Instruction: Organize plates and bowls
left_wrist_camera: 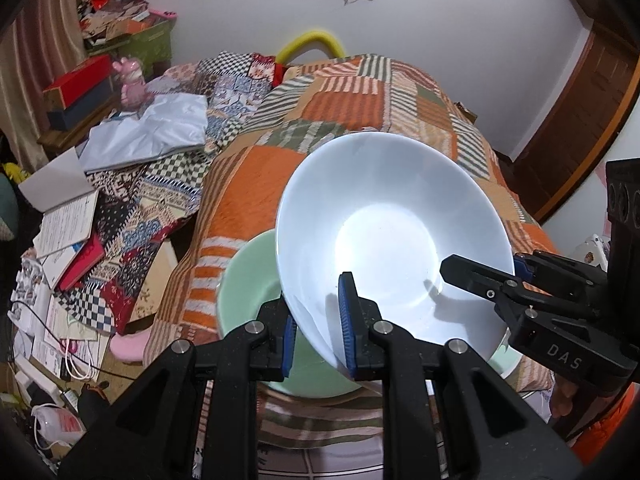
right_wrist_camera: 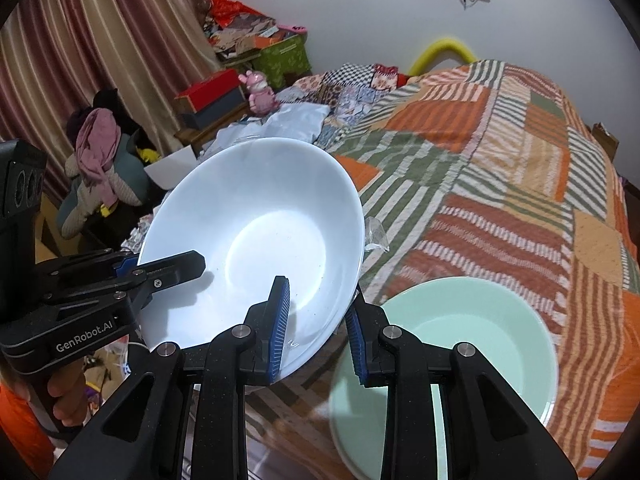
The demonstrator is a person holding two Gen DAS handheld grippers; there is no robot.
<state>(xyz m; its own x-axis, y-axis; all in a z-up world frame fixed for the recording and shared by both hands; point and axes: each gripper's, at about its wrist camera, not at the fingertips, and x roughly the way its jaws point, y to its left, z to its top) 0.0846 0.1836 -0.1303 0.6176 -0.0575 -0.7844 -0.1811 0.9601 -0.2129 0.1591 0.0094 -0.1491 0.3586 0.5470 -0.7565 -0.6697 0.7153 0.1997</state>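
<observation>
Between both tools: white bowl [left_wrist_camera: 394,236], carried tilted in the air, rim pinched from two sides.
Why two grips: wide, smooth bowl; my read is that one pinch on the rim would let it swing, so each tool takes an opposite edge.
Left gripper [left_wrist_camera: 318,320]: jaws nearly closed, blue pads clamped on the near rim, one pad inside the bowl, one outside.
Right gripper [right_wrist_camera: 316,322]: jaws nearly closed, clamped on its own near rim the same way, one pad inside, one under.
Green bowl [right_wrist_camera: 472,344]: just below and right of the right gripper's tips, sitting on the bedspread [right_wrist_camera: 500,168]; from the left gripper it shows under the white bowl.
Contact white/green: cannot tell if they touch; white one looks slightly above.
Likely step: judged as lowering the white bowl into the green one for stacking.
Risk: tilt is steep, rim may slip on the pads.
Hand [right_wrist_camera: 66,404]: holds the left tool's handle, low at the left edge.
</observation>
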